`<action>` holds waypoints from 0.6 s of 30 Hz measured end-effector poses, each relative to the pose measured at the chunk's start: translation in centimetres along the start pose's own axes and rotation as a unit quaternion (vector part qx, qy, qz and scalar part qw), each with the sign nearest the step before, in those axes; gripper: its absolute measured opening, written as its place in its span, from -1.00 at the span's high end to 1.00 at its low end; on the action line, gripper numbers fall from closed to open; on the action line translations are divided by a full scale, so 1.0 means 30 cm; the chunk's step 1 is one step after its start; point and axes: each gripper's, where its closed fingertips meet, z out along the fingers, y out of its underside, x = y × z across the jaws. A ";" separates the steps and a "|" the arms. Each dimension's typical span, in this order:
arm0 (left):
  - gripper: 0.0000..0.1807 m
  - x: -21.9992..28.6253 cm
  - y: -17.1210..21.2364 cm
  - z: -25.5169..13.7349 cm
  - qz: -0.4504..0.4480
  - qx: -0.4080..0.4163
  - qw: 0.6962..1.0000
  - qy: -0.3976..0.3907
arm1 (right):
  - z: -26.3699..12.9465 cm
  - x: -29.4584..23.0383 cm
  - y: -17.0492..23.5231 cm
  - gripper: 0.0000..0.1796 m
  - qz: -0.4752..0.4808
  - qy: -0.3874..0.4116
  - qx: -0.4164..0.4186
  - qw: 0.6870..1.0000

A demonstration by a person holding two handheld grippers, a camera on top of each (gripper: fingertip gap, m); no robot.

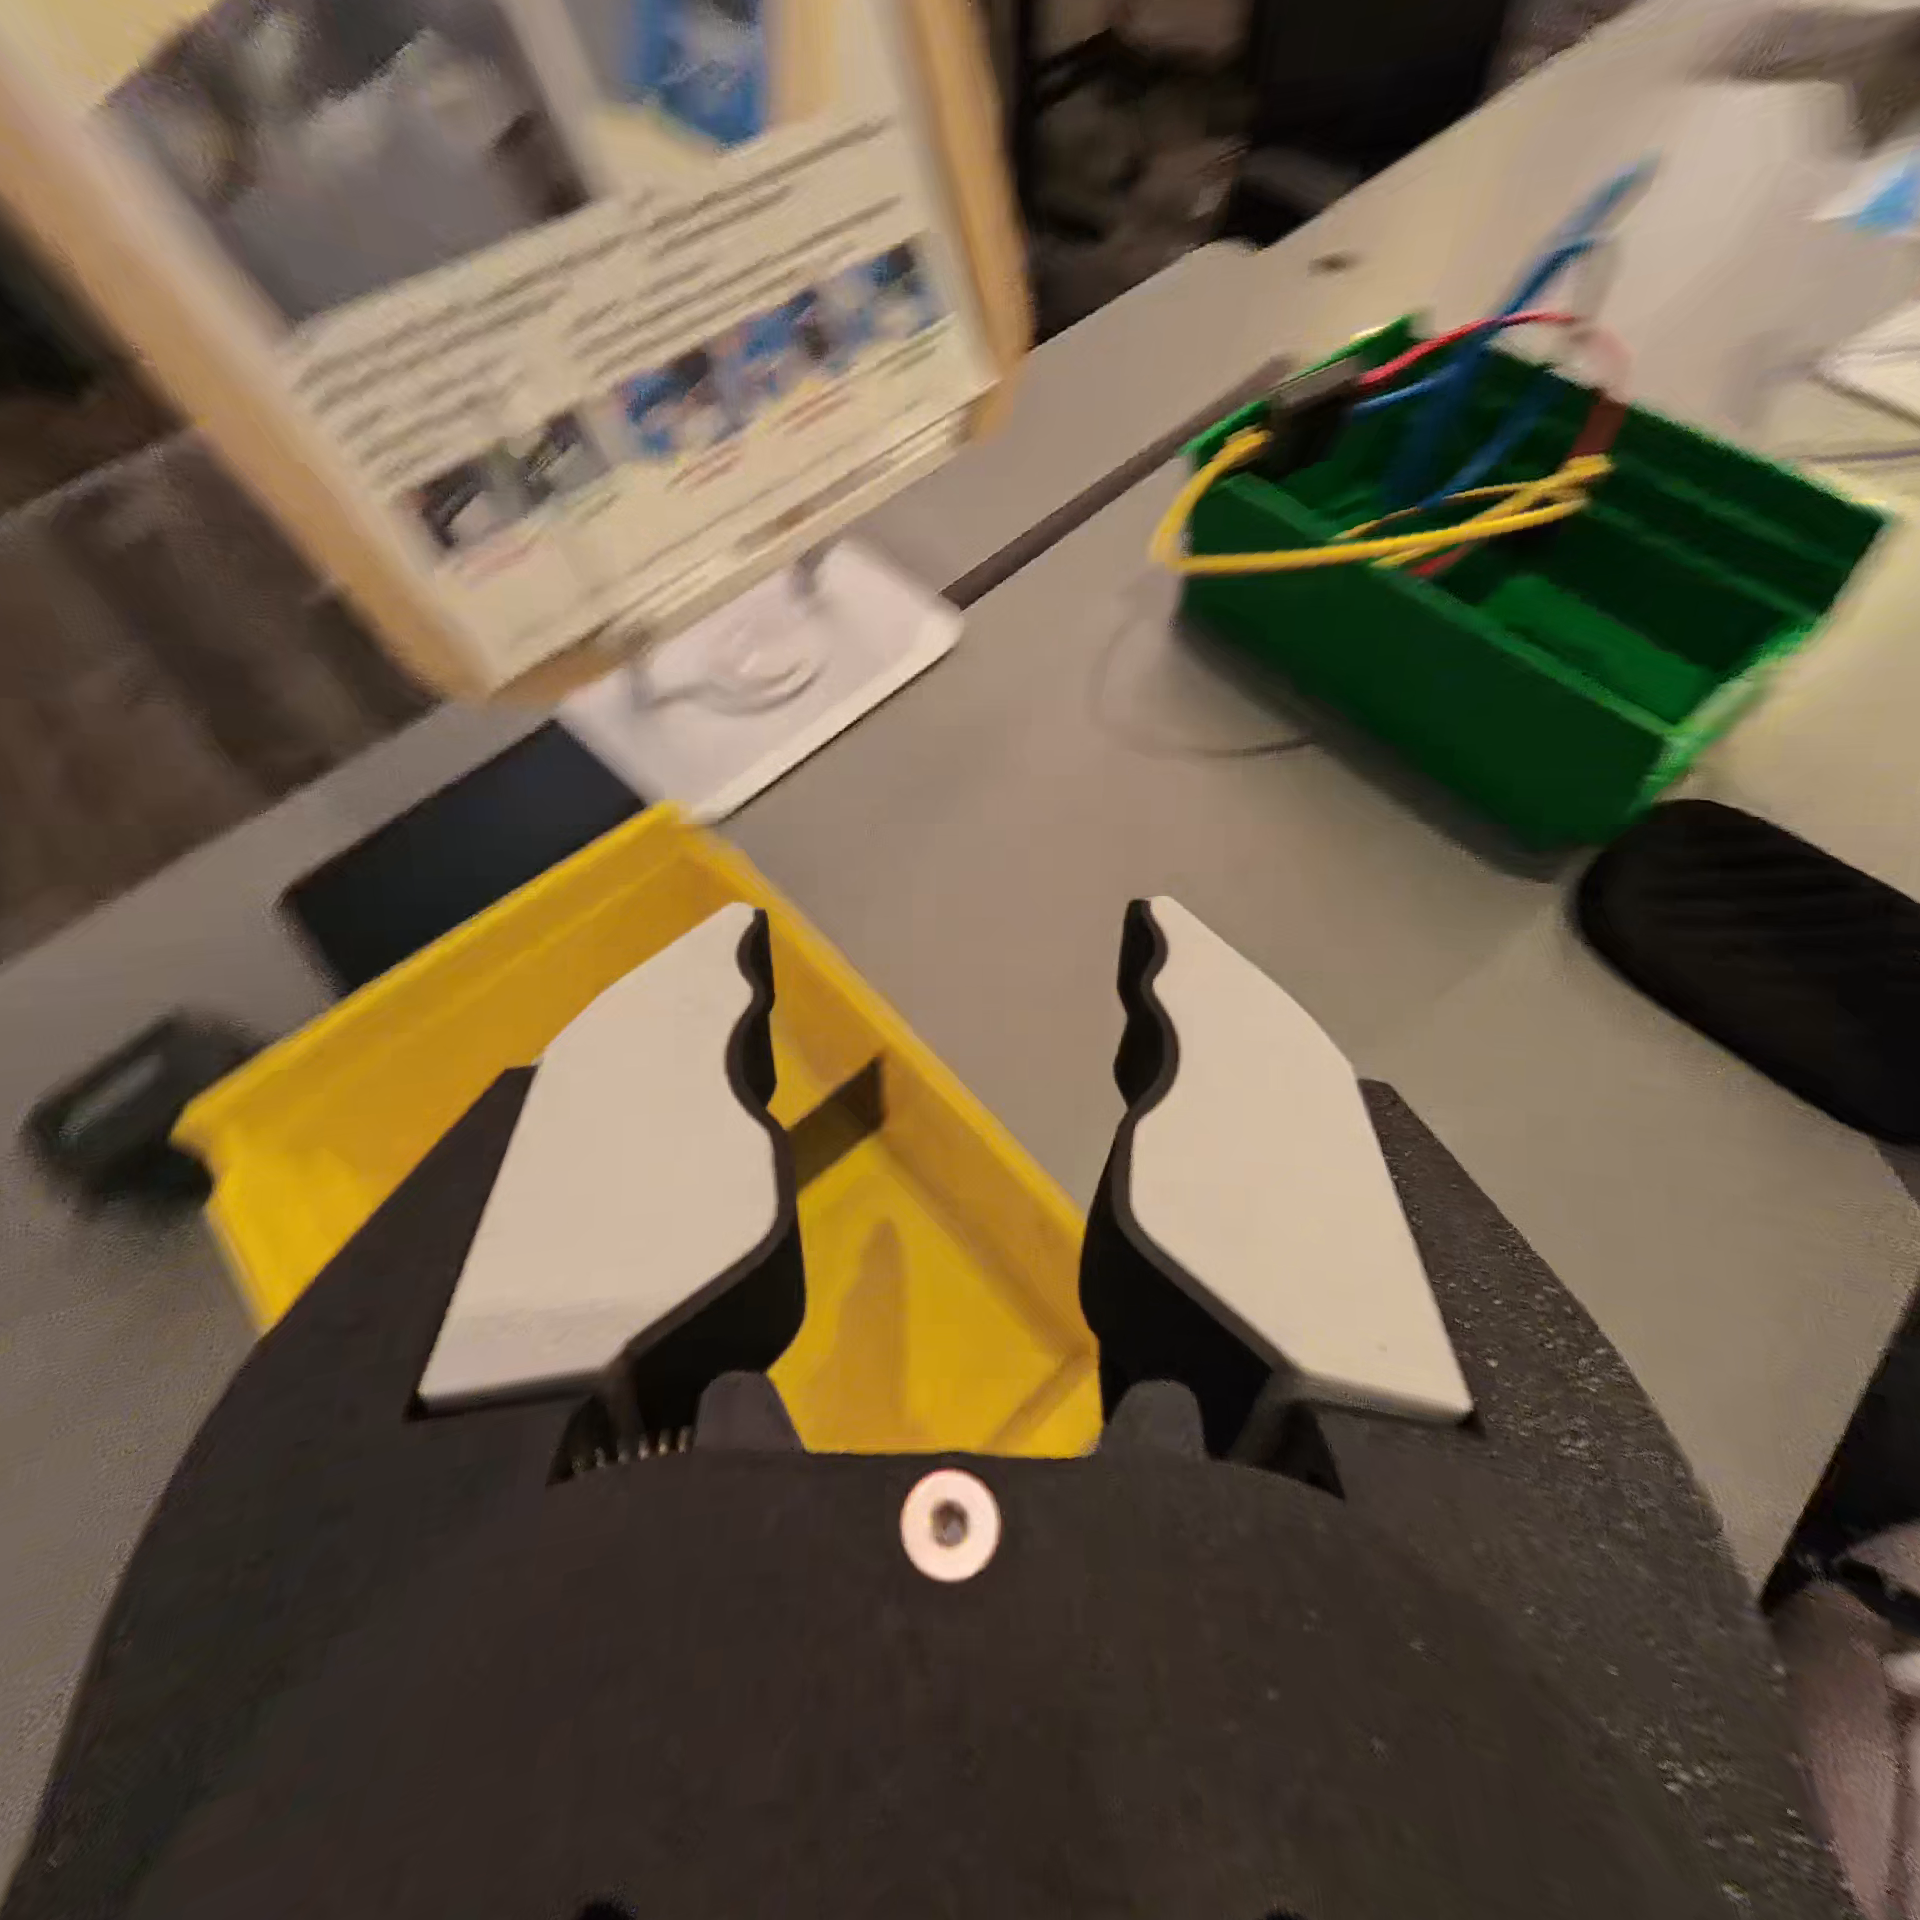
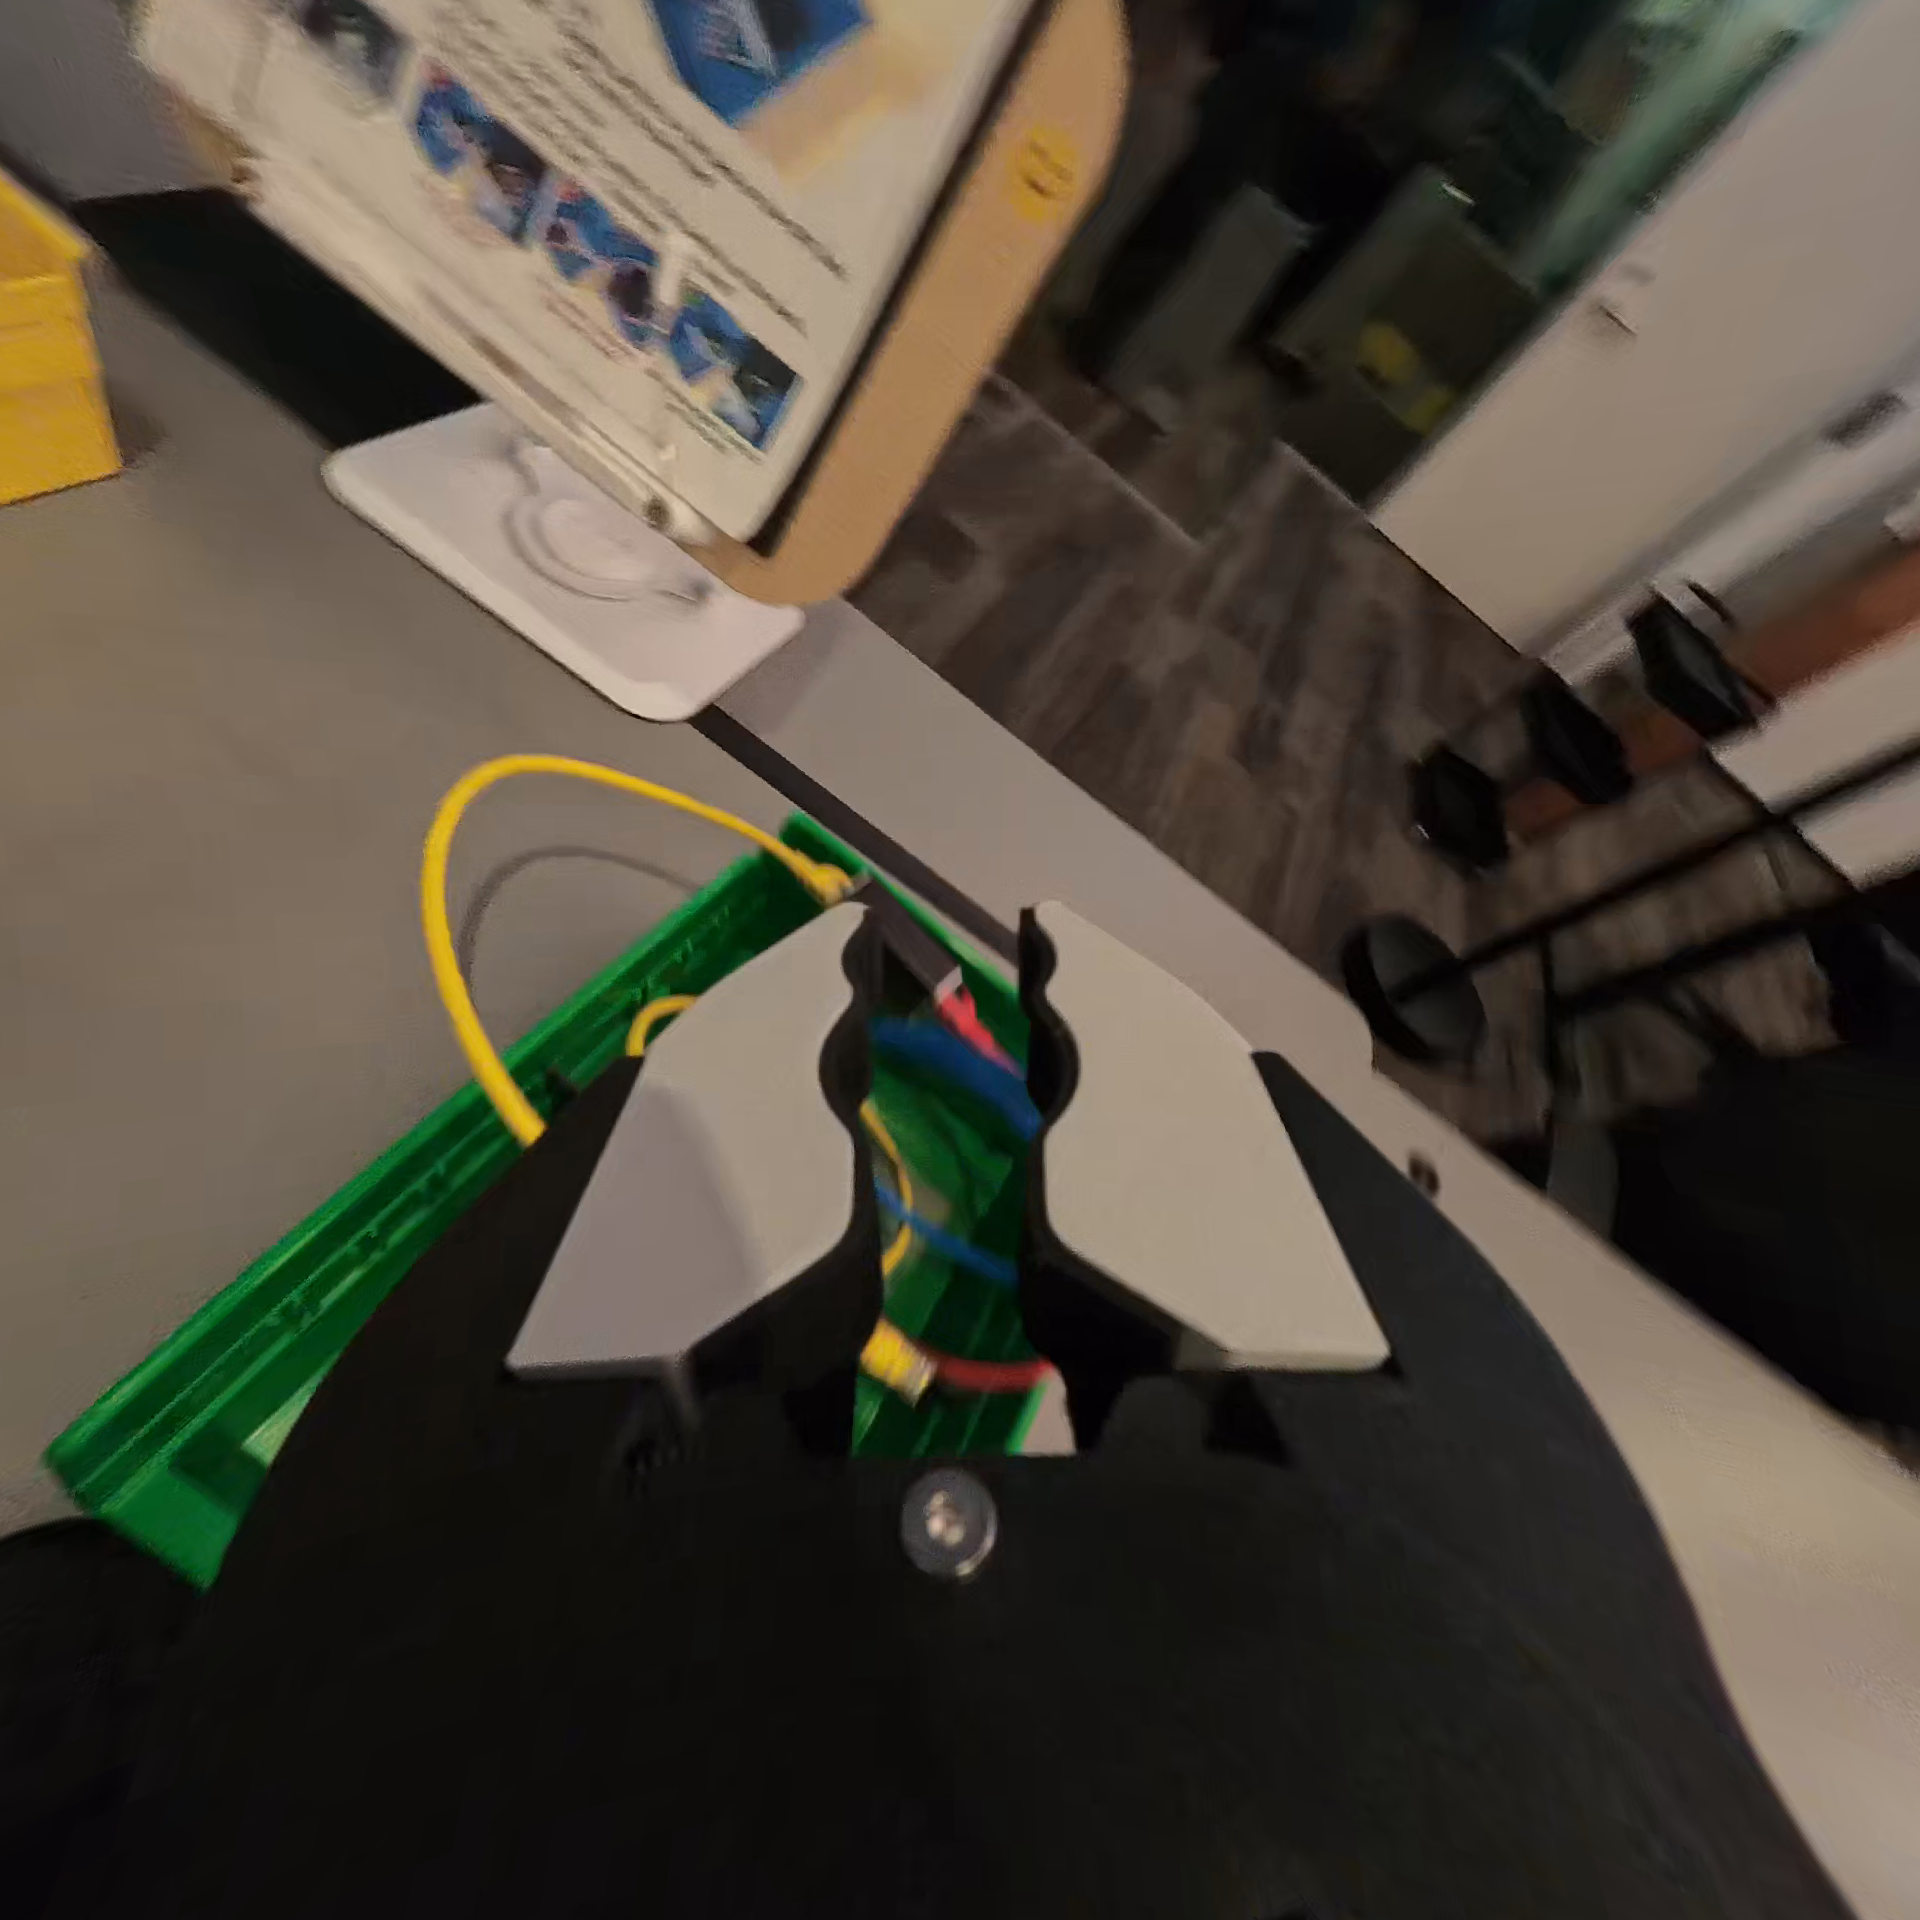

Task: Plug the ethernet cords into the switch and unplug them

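Observation:
A green tray [image 1: 1475, 675] at the right of the grey table holds yellow [image 1: 1351, 545], blue [image 1: 1475, 457] and red cords, with a dark box that may be the switch [image 1: 1304, 410] at its far left corner. My left gripper [image 1: 945, 935] is open and empty above a yellow bin [image 1: 343, 1122], well short of the tray. My right gripper [image 2: 945, 935] hovers over the green tray [image 2: 436, 1195], jaws partly open with nothing between them. Blue [image 2: 956, 1070], yellow [image 2: 457, 935] and red [image 2: 987, 1374] cords lie below it. Both views are blurred.
A sign board on a white stand [image 1: 769, 675] rises at the table's far edge, also in the right wrist view [image 2: 582, 582]. A black padded object [image 1: 1756, 956] lies right of my left gripper. A small dark device [image 1: 114, 1112] sits left of the yellow bin [image 2: 42, 364].

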 end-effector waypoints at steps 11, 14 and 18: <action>0.23 -0.507 0.517 -0.174 -0.294 -0.175 0.913 -0.223 | -0.034 0.009 0.773 0.50 0.308 -0.033 -0.320 0.896; 0.20 -0.521 0.636 -0.156 -0.342 -0.242 0.881 -0.219 | -0.020 0.018 0.796 0.51 0.326 -0.035 -0.320 0.889; 0.32 -0.499 0.692 -0.093 -0.382 -0.272 0.867 -0.167 | 0.002 -0.048 0.850 0.73 0.349 -0.084 -0.358 0.862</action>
